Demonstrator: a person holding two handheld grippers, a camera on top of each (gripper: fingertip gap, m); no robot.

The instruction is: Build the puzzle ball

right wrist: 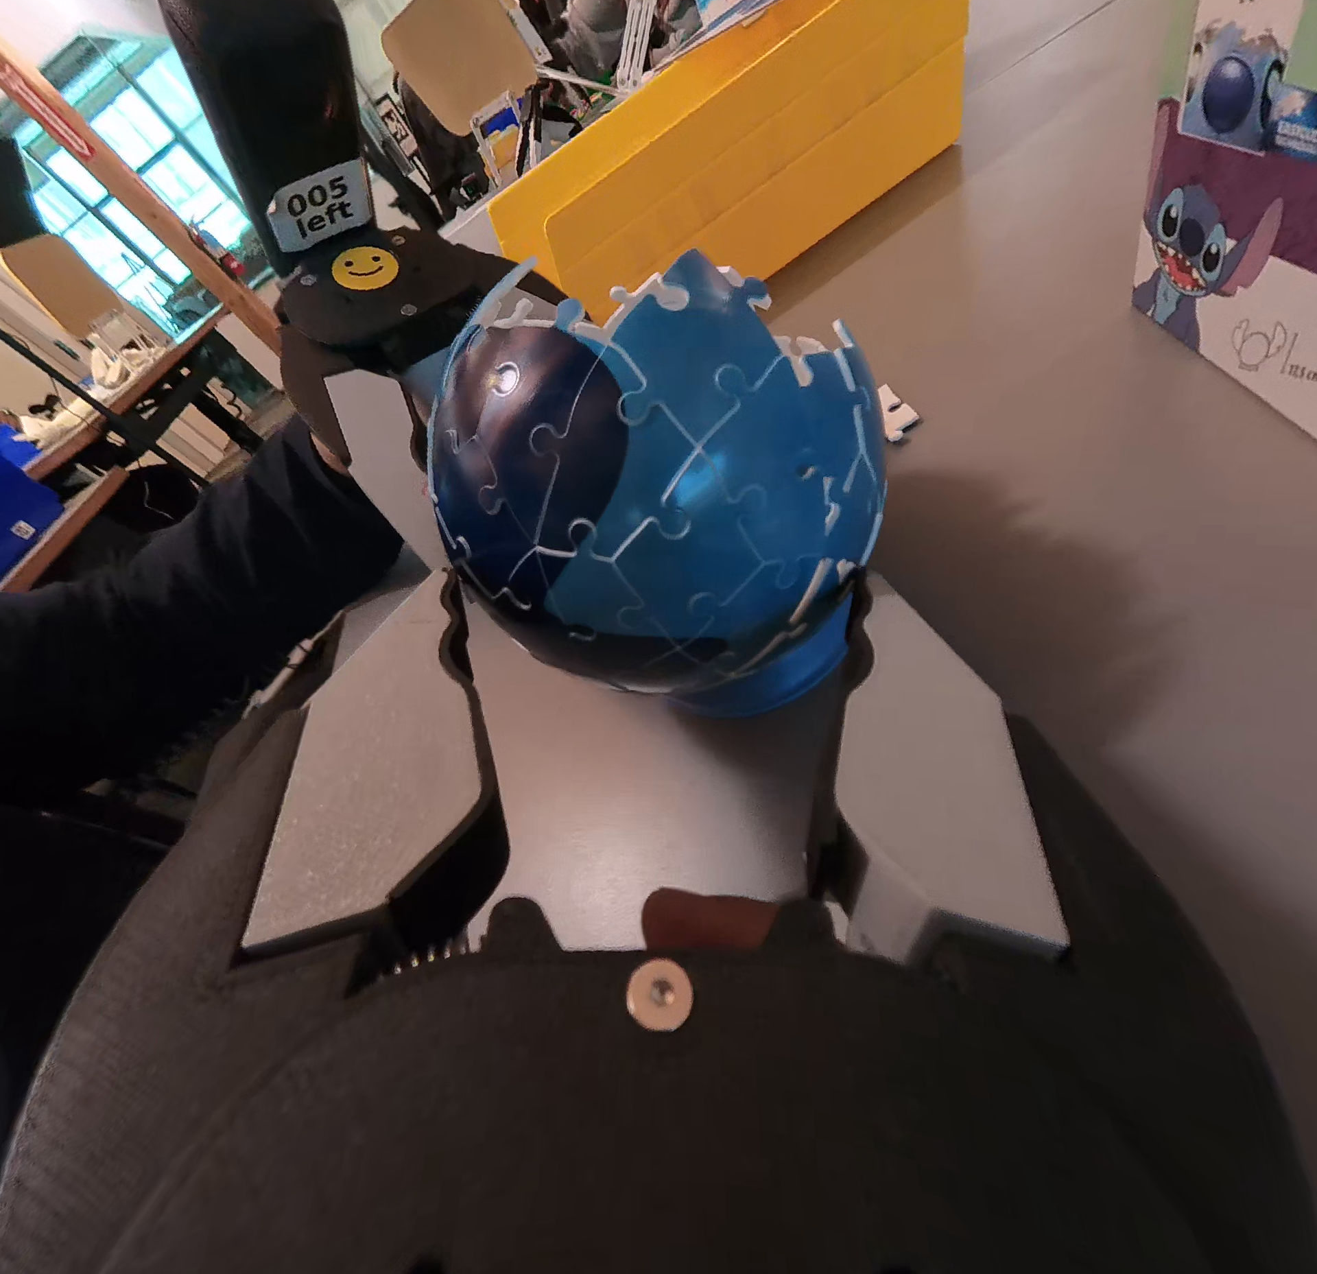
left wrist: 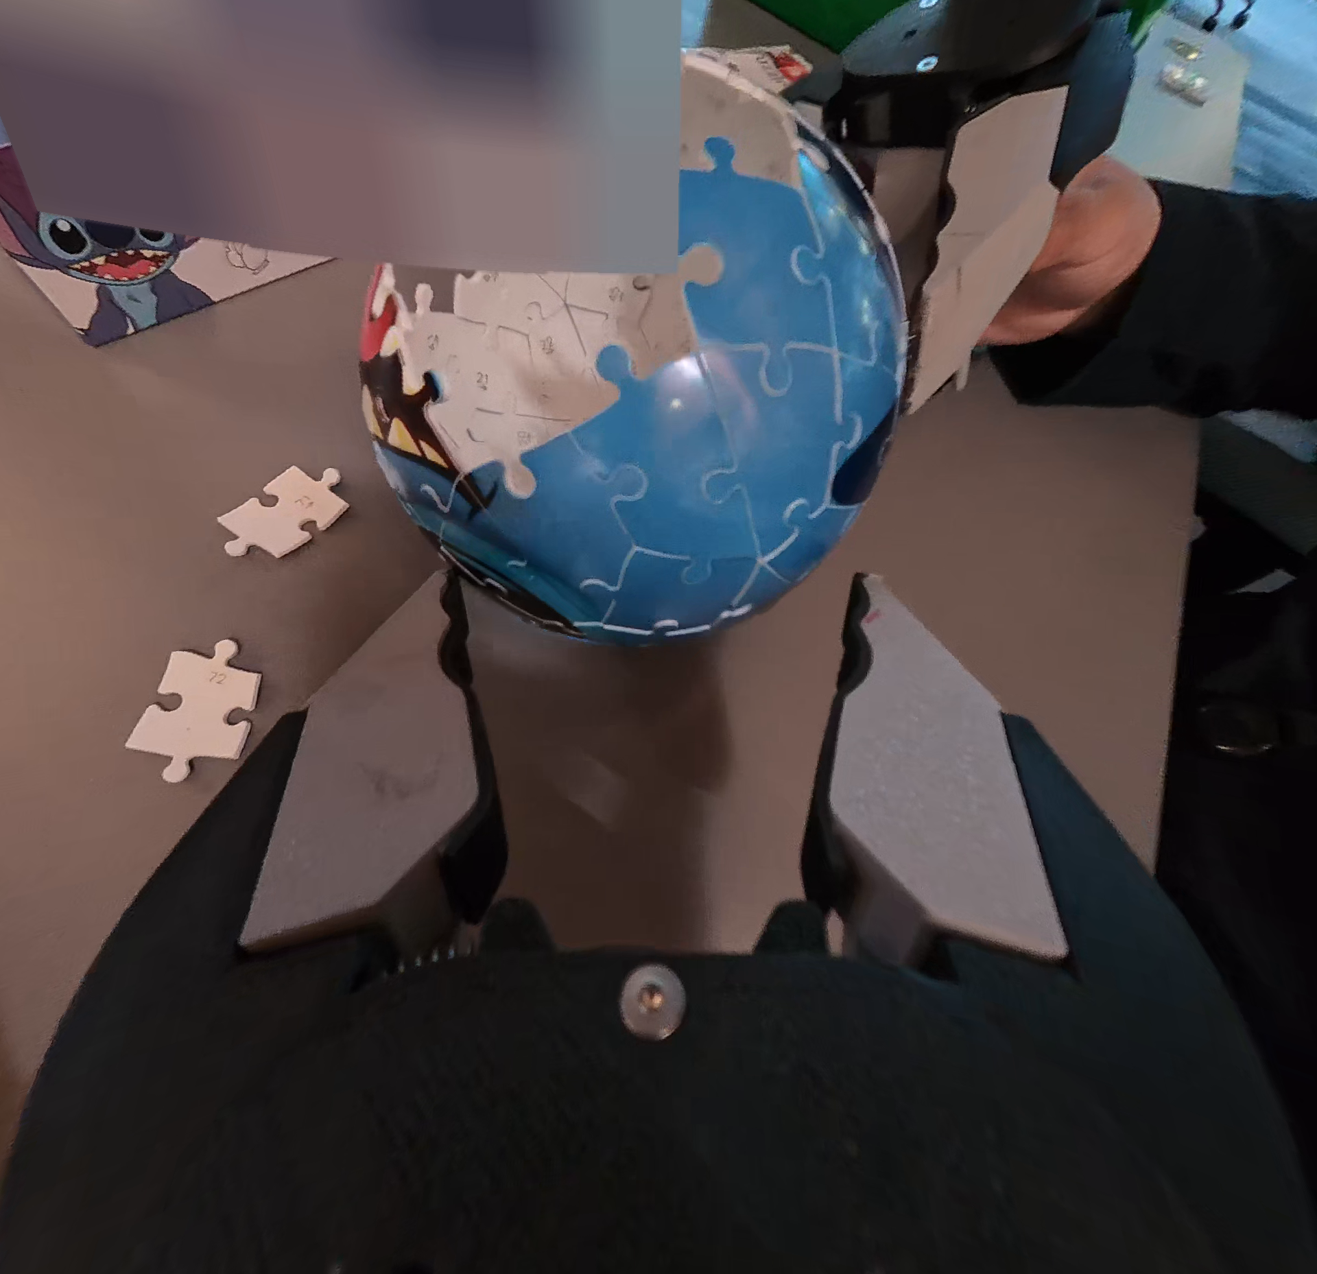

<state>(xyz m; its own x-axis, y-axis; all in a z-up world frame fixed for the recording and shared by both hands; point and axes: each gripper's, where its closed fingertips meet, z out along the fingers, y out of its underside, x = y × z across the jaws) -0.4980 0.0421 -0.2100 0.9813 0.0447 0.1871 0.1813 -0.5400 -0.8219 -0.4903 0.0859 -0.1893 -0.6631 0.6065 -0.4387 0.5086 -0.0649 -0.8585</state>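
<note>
The puzzle ball (left wrist: pixel 713 470) is a partly built blue sphere with a gap on top that shows the white backs of its pieces. In the right wrist view the puzzle ball (right wrist: pixel 663 498) rests on a blue stand (right wrist: pixel 777 677). My right gripper (right wrist: pixel 656 584) clasps the ball's lower half, both tips touching it; one of its fingers (left wrist: pixel 998 242) presses the ball's right side. My left gripper (left wrist: pixel 652 591) is open, its tips at the ball's near underside, with a gap at the right tip. It also shows behind the ball (right wrist: pixel 370 356). Two loose white pieces (left wrist: pixel 285 509) (left wrist: pixel 196 709) lie face down at left.
The puzzle box with a blue cartoon figure stands on the grey table at far left (left wrist: pixel 121 270) and shows at right (right wrist: pixel 1226 242). A loose piece (right wrist: pixel 899 413) lies beyond the ball. A yellow bin (right wrist: pixel 748 135) sits behind. The table edge (left wrist: pixel 1176 598) runs at right.
</note>
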